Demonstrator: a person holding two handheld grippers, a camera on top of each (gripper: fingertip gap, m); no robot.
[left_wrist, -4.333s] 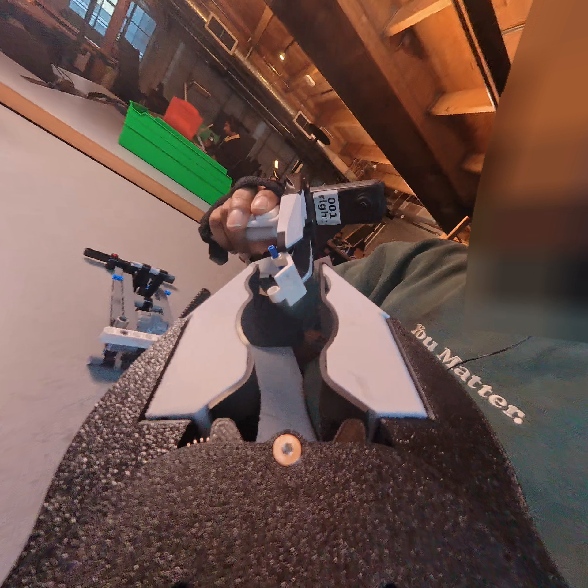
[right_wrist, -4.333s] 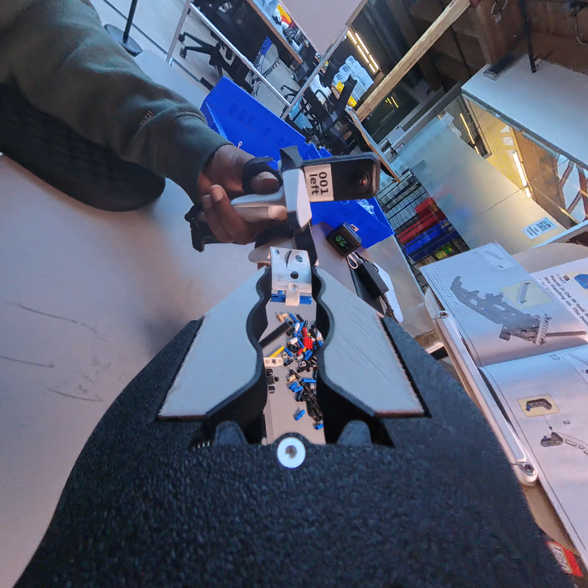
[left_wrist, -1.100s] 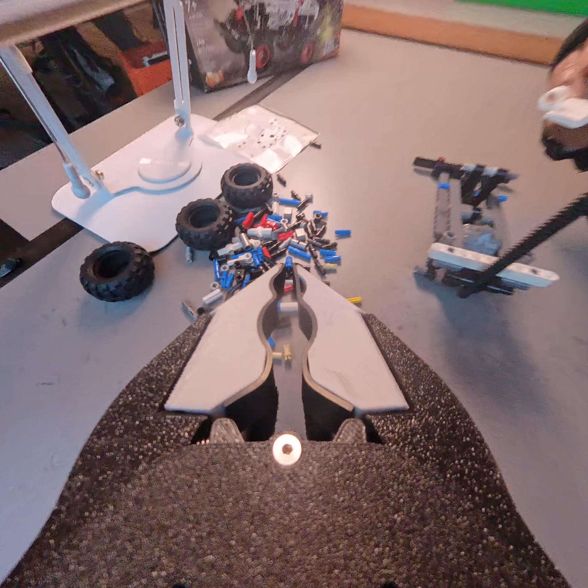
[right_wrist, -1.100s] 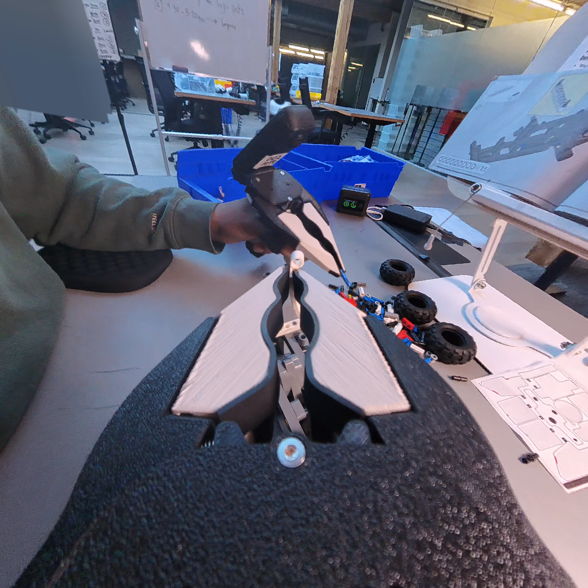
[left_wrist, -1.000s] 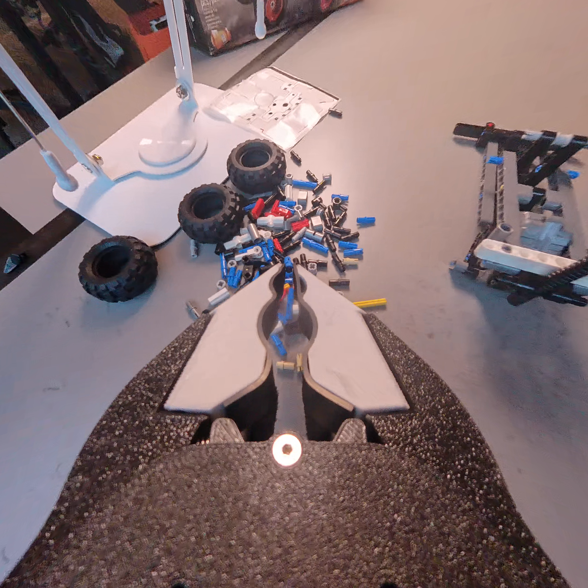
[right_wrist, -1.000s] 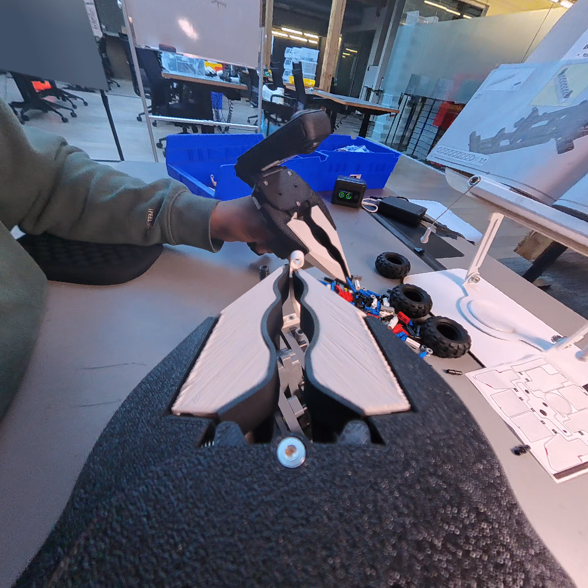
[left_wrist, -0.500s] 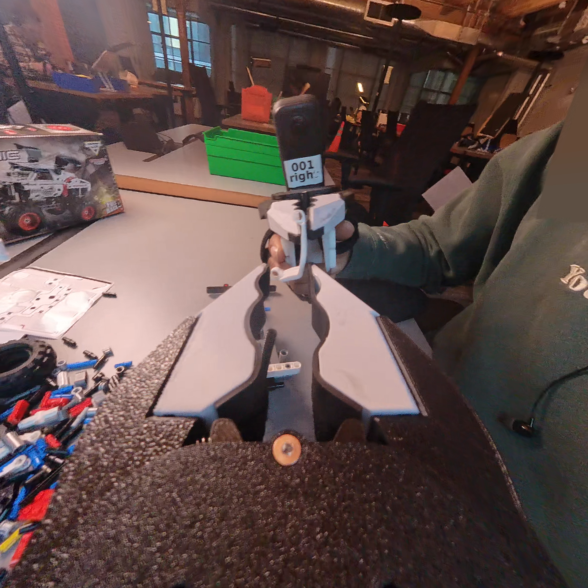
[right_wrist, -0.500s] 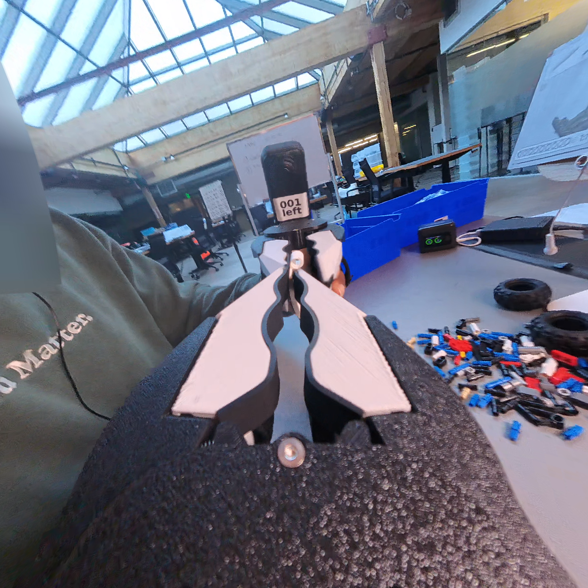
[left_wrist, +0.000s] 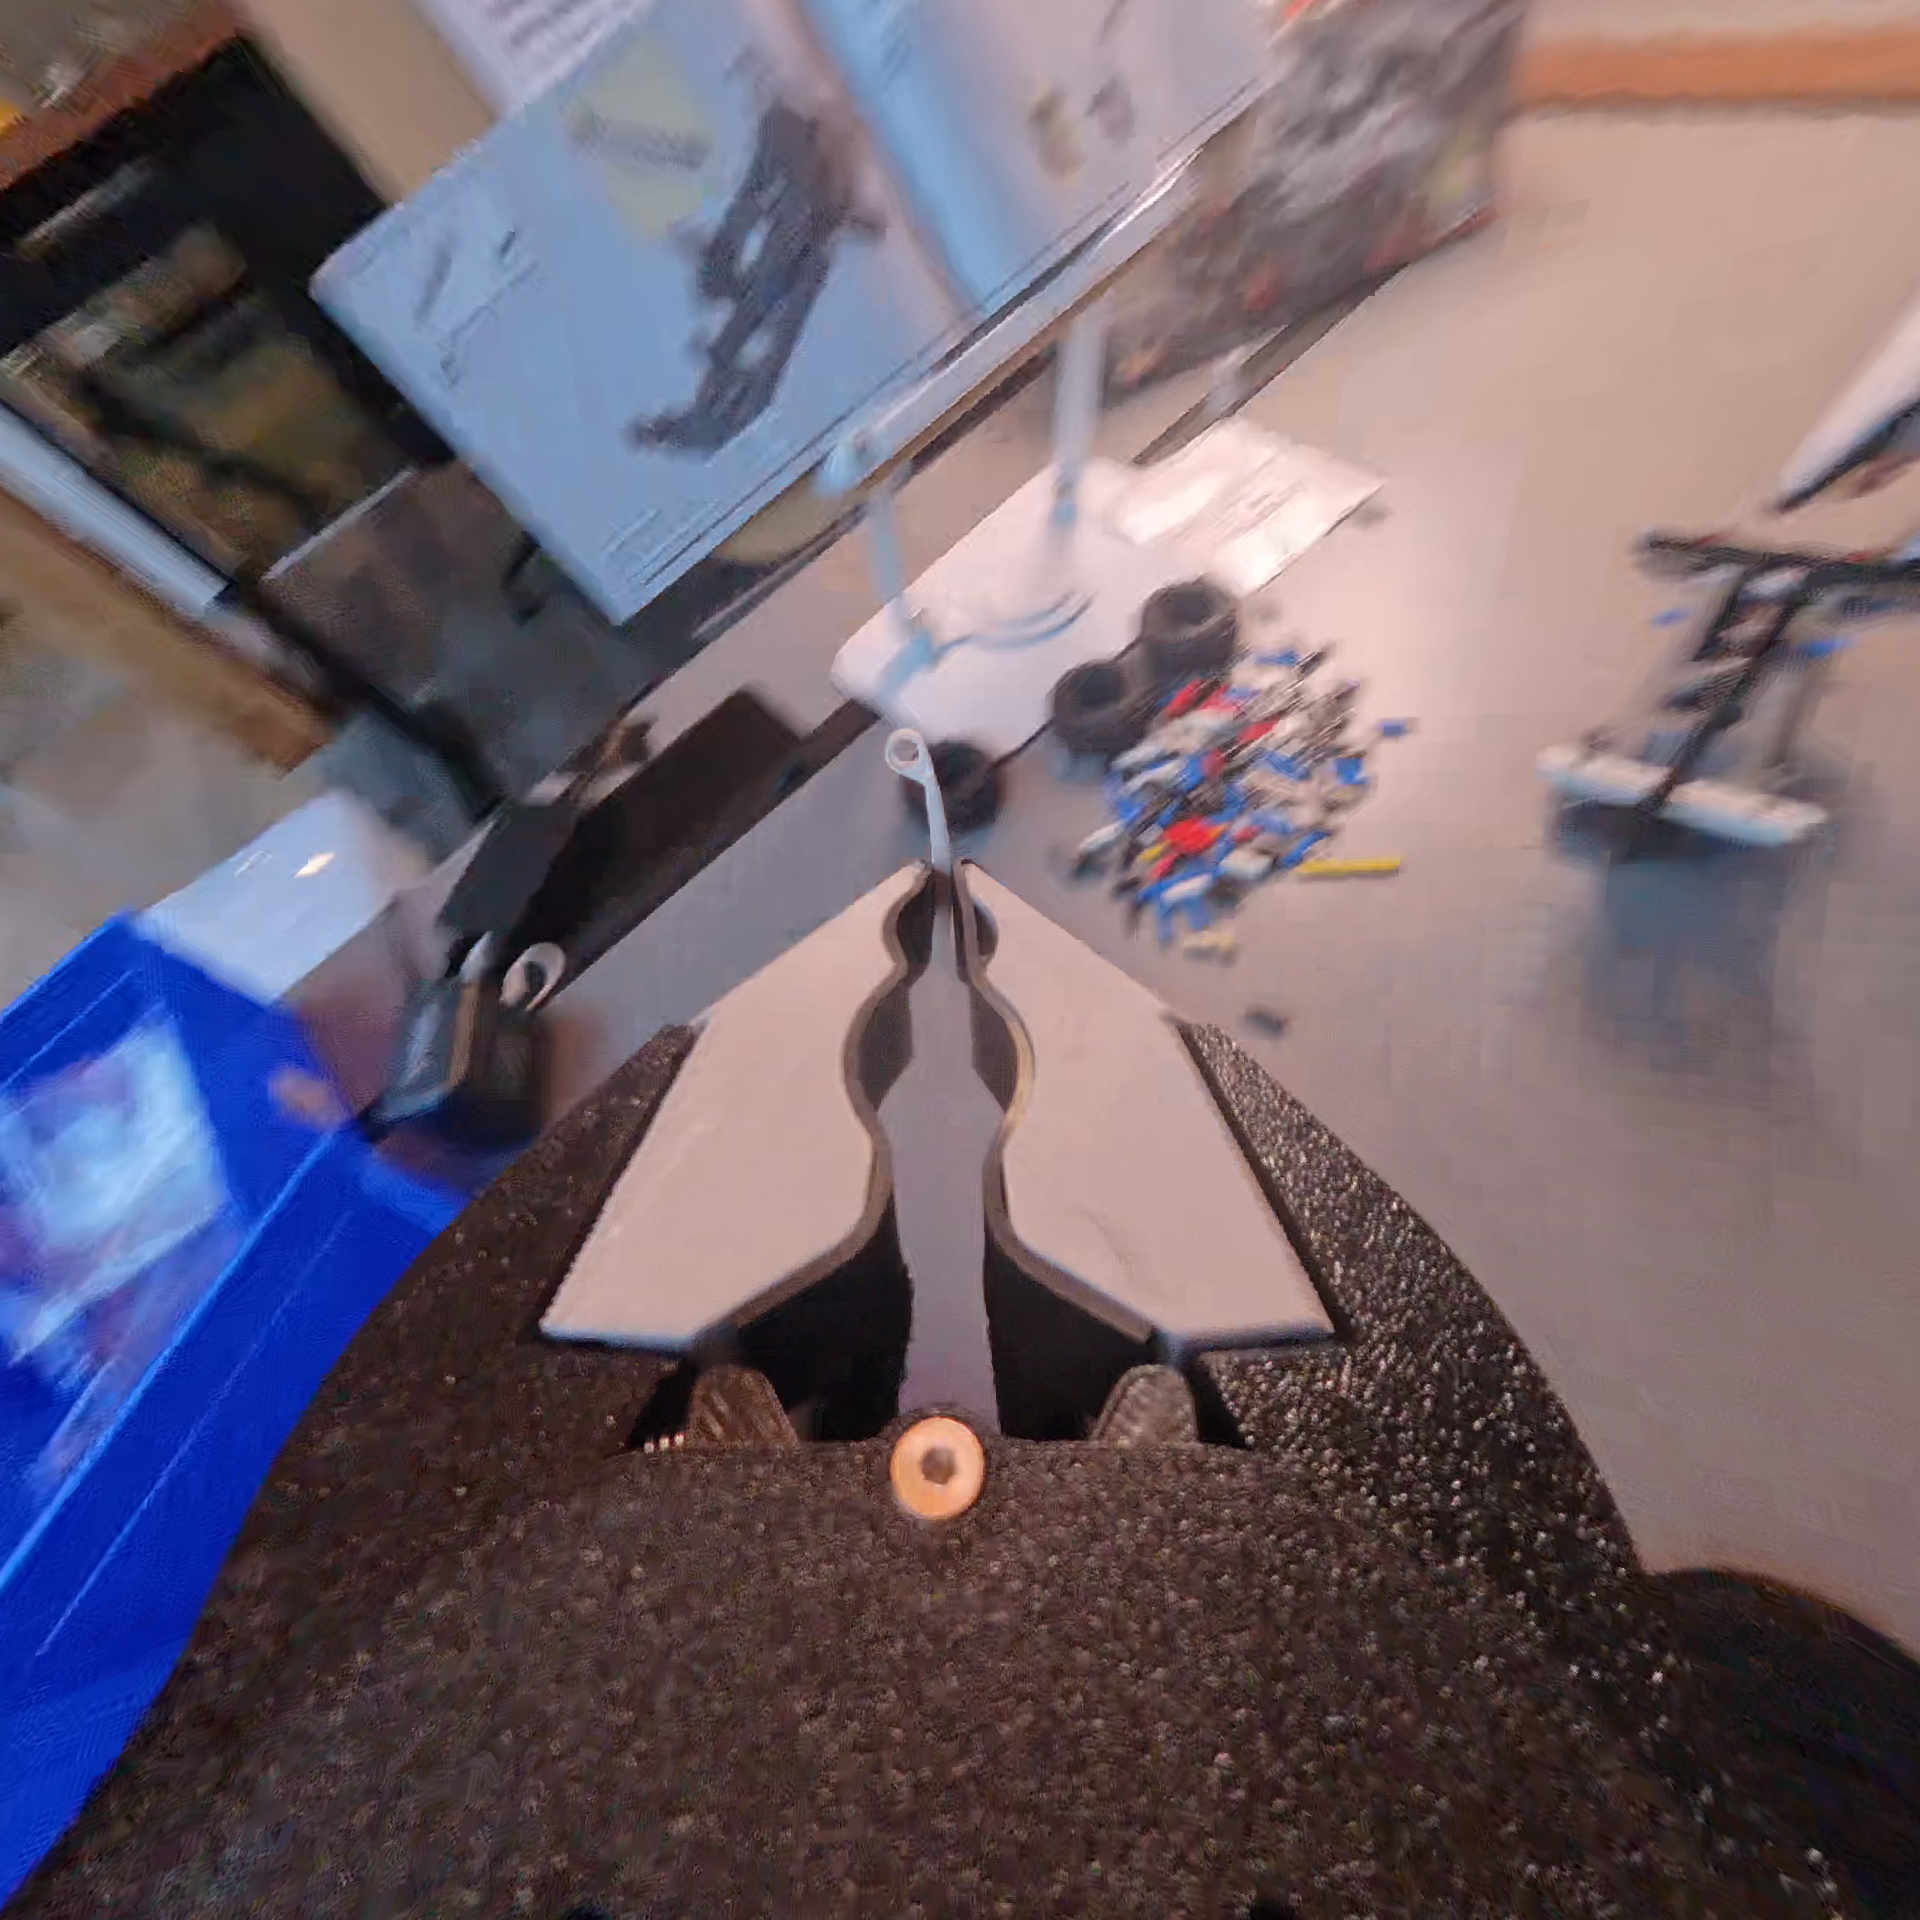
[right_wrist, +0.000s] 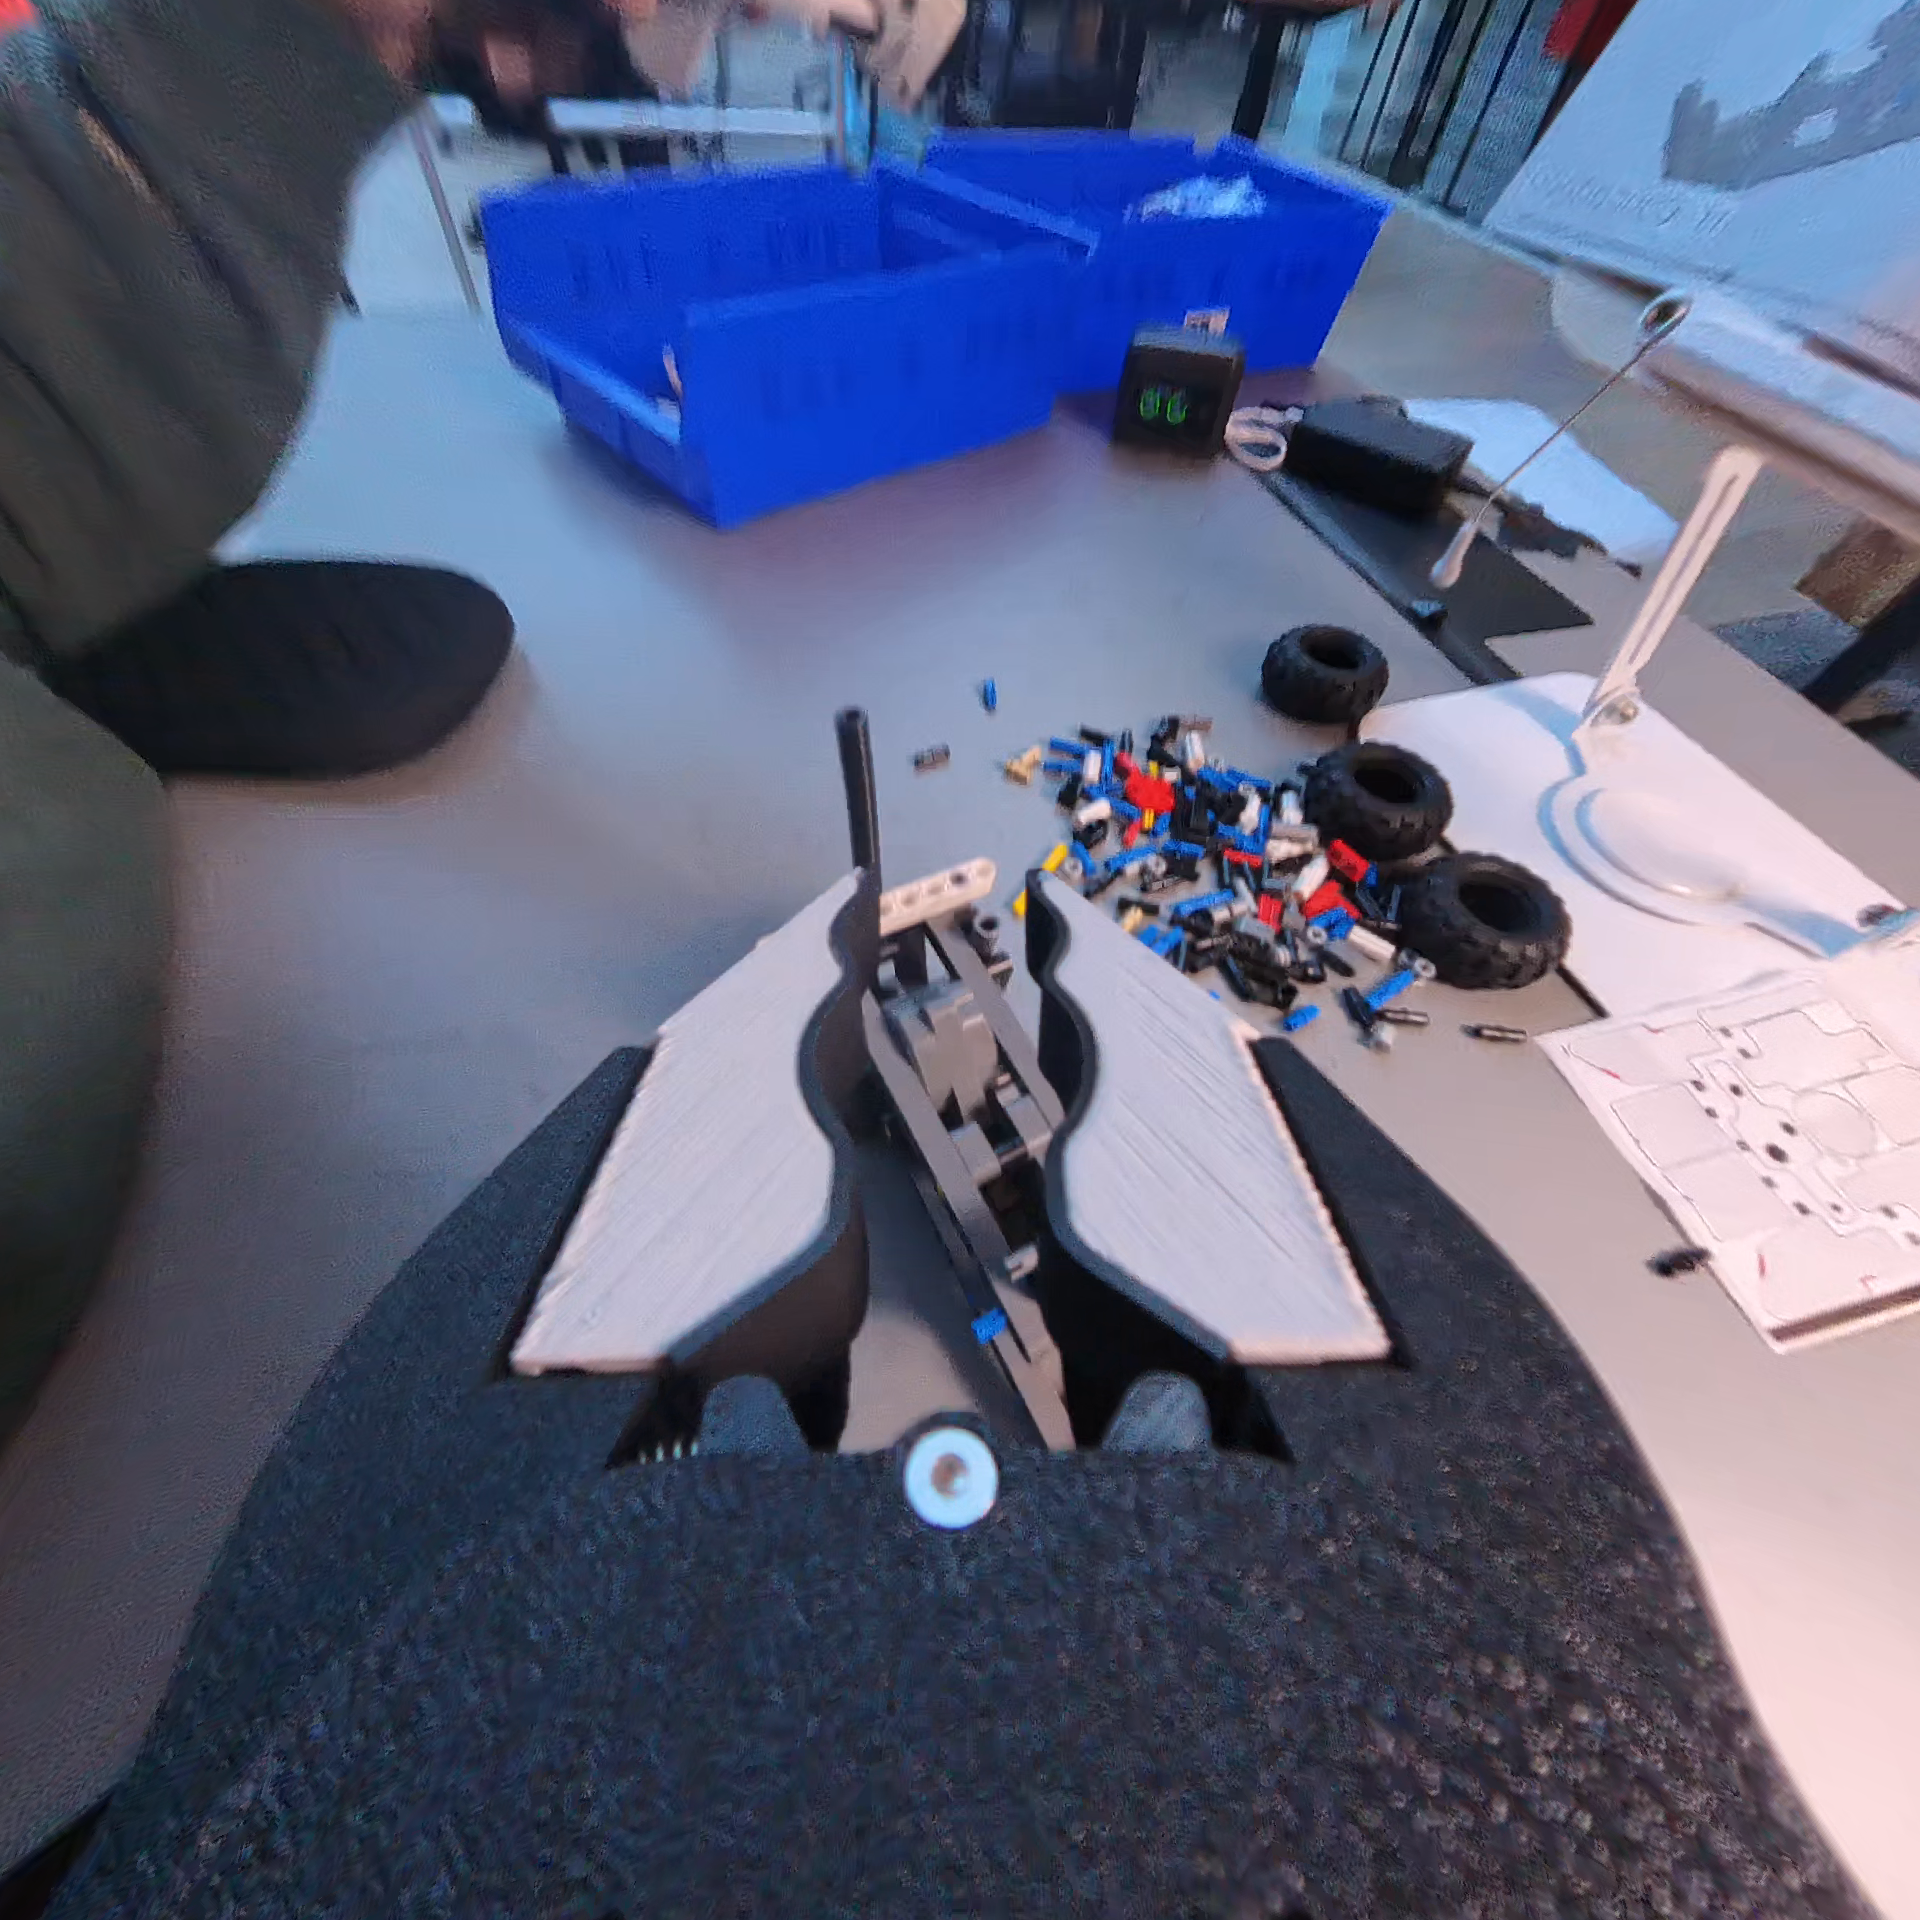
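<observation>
The left gripper (left_wrist: 943, 878) is hanging above the bench (left_wrist: 1558, 1091), its fingers closing narrowly on a thin pale grey piece (left_wrist: 928, 795) that is sticking up past the tips; open grey surface is stretching to the right of it, while a blue bin (left_wrist: 156, 1299) is crowding the left edge. Ahead, a pile of small parts (left_wrist: 1226, 790) is lying beside black tyres (left_wrist: 1143, 655) and the white base of a stand (left_wrist: 966, 623); a partly built frame (left_wrist: 1725, 707) is standing well apart at the right. The right gripper (right_wrist: 943, 899) is holding its fingers wide, straddling that frame (right_wrist: 961, 1049) without clearly gripping it; a black rod (right_wrist: 860, 795) is rising by the left fingertip. Only the right wrist view is showing a sleeve (right_wrist: 135, 312), a small black device (right_wrist: 1179, 400) and a sheet (right_wrist: 1766, 1122) at the bench's right edge.
</observation>
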